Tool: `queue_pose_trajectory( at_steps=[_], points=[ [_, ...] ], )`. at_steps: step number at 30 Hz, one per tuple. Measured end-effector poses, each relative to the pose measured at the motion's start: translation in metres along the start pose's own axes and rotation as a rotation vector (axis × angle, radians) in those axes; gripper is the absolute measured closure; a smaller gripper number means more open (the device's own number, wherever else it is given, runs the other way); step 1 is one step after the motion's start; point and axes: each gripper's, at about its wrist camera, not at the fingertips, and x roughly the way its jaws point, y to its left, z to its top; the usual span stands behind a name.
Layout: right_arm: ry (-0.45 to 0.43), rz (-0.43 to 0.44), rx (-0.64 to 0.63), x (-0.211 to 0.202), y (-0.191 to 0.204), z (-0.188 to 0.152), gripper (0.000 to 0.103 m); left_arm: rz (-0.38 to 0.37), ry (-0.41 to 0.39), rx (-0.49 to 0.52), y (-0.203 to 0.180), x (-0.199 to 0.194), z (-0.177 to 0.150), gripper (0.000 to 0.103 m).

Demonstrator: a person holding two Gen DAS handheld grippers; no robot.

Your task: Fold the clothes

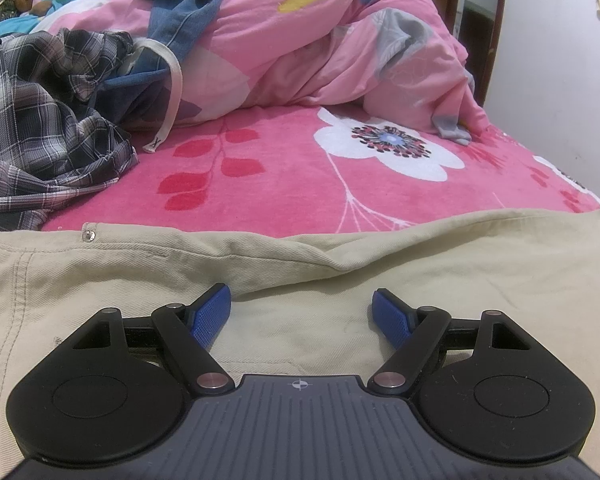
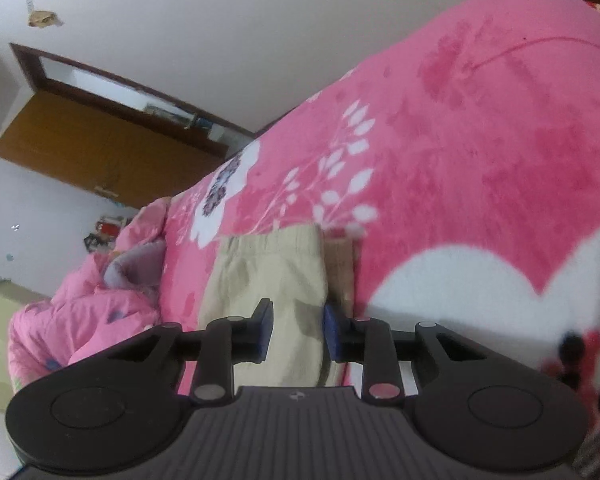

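Left wrist view: sits low and close over the beige trousers, facing level-headed across the pink flowered bed toward the heaped pink quilt beyond the trousers. Right wrist view: strongly rolled, so the bed slopes; it looks along the trousers at close range, toward a brown door. Shared: trousers, bed, quilt.

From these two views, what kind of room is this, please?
Most likely a bedroom at home: a bed under a pink flowered blanket, a bunched pink quilt, and a wooden door in a white wall.
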Motion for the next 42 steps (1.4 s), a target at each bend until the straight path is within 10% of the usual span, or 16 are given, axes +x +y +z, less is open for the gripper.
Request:
queue_pose_trajectory(
  at_steps=[5, 8, 21, 27, 33, 42],
  points=[
    [0.05, 0.018, -0.056, 0.005, 0.001, -0.009, 0.076, 0.0, 0.0, 0.001, 0.0, 0.0, 0.0, 0.024],
    [0.054, 0.022, -0.147, 0.0, 0.011, -0.013, 0.099, 0.0, 0.001, 0.002, 0.0, 0.0, 0.0, 0.024],
    [-0.032, -0.078, -0.246, -0.004, -0.001, 0.013, 0.101, 0.0, 0.0, 0.002, 0.0, 0.0, 0.0, 0.024],
    [-0.274, -0.076, -0.126, -0.045, -0.025, 0.024, 0.095, 0.001, 0.0, 0.002, 0.0, 0.0, 0.0, 0.024],
    [-0.138, 0.083, -0.57, -0.035, 0.057, -0.045, 0.095, 0.006, 0.001, 0.007, -0.002, 0.0, 0.0, 0.024],
    [0.139, 0.141, -1.631, 0.001, 0.115, -0.268, 0.093, 0.002, -0.002, 0.003, 0.0, 0.0, 0.0, 0.024]
  ],
)
